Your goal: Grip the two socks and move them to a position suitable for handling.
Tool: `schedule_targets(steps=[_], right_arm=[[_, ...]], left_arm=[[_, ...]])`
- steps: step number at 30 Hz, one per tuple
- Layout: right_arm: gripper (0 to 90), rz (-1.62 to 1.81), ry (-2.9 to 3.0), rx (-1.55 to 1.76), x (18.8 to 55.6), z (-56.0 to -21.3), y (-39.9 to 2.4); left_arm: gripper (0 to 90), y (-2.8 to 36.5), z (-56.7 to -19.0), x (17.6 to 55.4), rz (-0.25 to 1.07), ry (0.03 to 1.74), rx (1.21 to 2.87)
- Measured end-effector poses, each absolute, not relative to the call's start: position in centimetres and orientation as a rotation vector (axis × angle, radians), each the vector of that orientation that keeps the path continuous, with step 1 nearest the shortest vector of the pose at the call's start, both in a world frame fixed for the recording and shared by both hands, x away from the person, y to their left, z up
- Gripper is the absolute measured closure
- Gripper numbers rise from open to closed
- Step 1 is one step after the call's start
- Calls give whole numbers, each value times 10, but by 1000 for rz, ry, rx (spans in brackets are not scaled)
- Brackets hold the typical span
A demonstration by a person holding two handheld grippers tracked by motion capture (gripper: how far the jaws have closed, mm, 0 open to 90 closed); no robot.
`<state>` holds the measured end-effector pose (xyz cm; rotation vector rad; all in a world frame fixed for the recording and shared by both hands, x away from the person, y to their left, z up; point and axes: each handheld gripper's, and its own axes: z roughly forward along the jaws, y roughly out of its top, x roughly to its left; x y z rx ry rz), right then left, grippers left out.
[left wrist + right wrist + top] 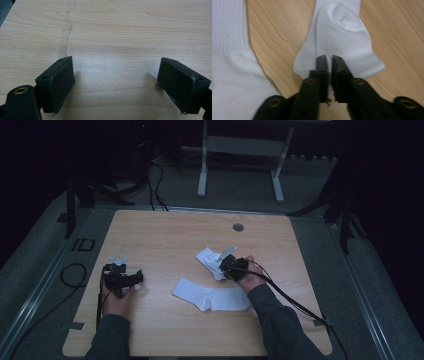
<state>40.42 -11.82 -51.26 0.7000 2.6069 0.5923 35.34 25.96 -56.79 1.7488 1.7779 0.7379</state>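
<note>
Two white socks lie on the wooden table (165, 235). One sock (212, 297) lies flat near the middle front, and it also appears at the left of the right gripper view (229, 62). The other sock (206, 256) is bunched up just beyond it. My right gripper (225, 265) is shut on the near edge of this bunched sock (342, 32), with white fabric pinched between its black jaws (329, 58). My left gripper (131, 279) rests at the table's left side. Its jaws (116, 67) stand wide open over bare wood with nothing between them.
A round cable hole (238, 227) sits near the table's far edge. White legs of a frame (202, 175) stand on the floor beyond the table. Black cables (75, 275) trail along the floor at the left. The surroundings are dark.
</note>
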Motion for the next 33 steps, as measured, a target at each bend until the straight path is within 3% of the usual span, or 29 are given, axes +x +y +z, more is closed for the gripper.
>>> schedule_targets(steps=[11, 20, 26, 30, 33], right_arm=[[895, 696, 2562, 760, 403, -496, -137], [890, 677, 2551, 838, 405, -504, -164], [760, 760, 2571, 804, 399, -500, -156], [618, 718, 2608, 731, 400, -505, -132], [599, 615, 2632, 728, 406, -520, -125]], left_arm=[[142, 259, -568, 353, 739, 1778, 1745], [142, 260, -568, 353, 738, 1778, 1749], [142, 260, -568, 353, 738, 1778, 1749], [142, 260, -568, 353, 738, 1778, 1749], [142, 260, -568, 353, 738, 1778, 1749]])
